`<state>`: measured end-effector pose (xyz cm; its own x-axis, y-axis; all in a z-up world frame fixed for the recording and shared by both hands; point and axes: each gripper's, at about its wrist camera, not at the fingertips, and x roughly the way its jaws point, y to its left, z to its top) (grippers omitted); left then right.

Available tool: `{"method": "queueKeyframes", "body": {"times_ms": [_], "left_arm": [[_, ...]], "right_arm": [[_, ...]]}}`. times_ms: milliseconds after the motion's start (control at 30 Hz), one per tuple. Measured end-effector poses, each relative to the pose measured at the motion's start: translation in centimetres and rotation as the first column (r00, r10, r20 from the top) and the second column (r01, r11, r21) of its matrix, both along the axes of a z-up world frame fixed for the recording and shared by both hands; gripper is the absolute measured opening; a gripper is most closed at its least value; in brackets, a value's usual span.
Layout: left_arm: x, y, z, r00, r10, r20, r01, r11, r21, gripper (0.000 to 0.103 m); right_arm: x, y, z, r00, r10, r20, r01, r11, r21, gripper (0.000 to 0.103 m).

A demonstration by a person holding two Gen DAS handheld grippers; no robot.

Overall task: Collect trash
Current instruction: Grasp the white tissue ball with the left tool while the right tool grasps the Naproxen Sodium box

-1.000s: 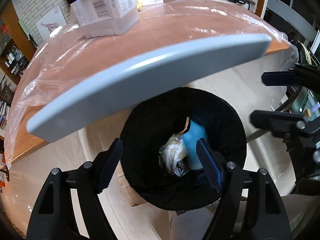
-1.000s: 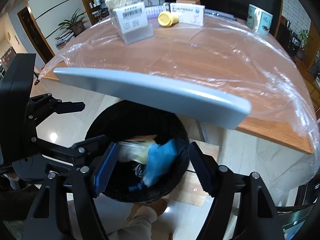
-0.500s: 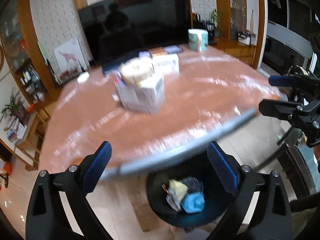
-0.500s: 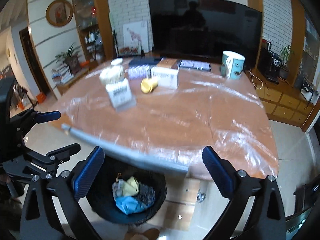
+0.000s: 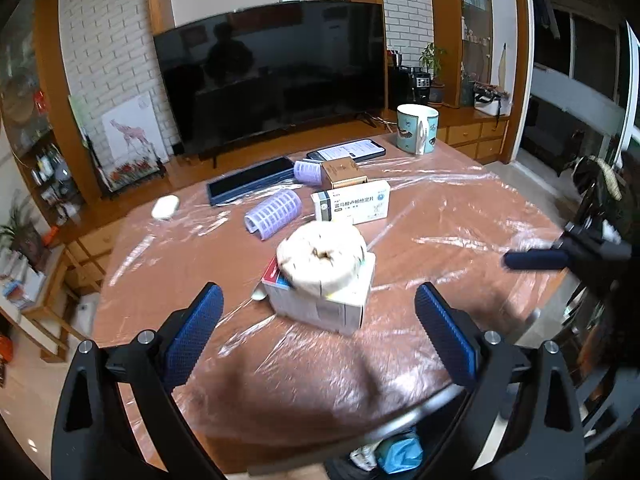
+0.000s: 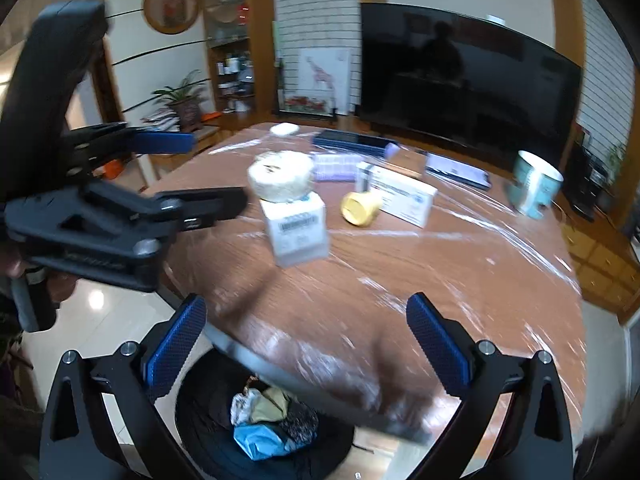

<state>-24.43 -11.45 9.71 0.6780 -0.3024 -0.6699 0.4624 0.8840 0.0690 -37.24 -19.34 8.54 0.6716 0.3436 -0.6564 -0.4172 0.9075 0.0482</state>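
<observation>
Below the table (image 6: pixel 440 264) edge, your bin (image 6: pixel 208 432) is half hidden — both hand-held grippers, left (image 5: pixel 316 336) and right (image 6: pixel 306 344), angled down, gape empty, having just opened.

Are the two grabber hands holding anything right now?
No. The left gripper and right gripper are both wide open and empty; the trash lies in the black bin below.

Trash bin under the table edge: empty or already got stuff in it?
Not empty. The right wrist view shows the black trash bin holding a crumpled blue piece, whitish and yellowish wrappers and something dark. How full, cannot tell.
</observation>
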Motion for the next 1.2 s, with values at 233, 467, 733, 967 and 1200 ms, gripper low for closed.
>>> {"method": "queueKeyframes", "body": {"times_ms": [233, 467, 733, 967, 1200], "left_arm": [[3.3, 0.1, -0.6, 0.998, -0.019, -0.067, 0.016, 0.998, -0.056, 0.097], [5.0, -0.6, -1.7, 0.994, -0.065, -0.089, 0.064, 0.998, -0.018, 0.089], [5.9, -0.6, -2.2, 0.991, -0.092, -0.102, 0.091, 0.996, -0.008, 0.075], [6.3, -0.4, -2.4, 0.986, -0.117, -0.115, 0.116, 0.993, -0.020, 0.065], [6.7, 0.2, -2.3, 0.985, -0.124, -0.124, 0.120, 0.992, -0.037, 0.053]], "right_arm": [[3.6, 1.1, -0.9, 0.999, 0.019, -0.038, -0.016, 0.997, 0.073, 0.099], [6.3, 2.6, -1.3, 0.997, 0.045, -0.068, -0.039, 0.995, 0.095, 0.098], [8.2, 3.8, -1.9, 0.992, 0.084, -0.096, -0.073, 0.991, 0.115, 0.092], [9.3, 4.1, -2.1, 0.988, 0.099, -0.120, -0.082, 0.987, 0.140, 0.080], [9.8, 4.1, -2.5, 0.984, 0.100, -0.149, -0.073, 0.982, 0.173, 0.052]]}}
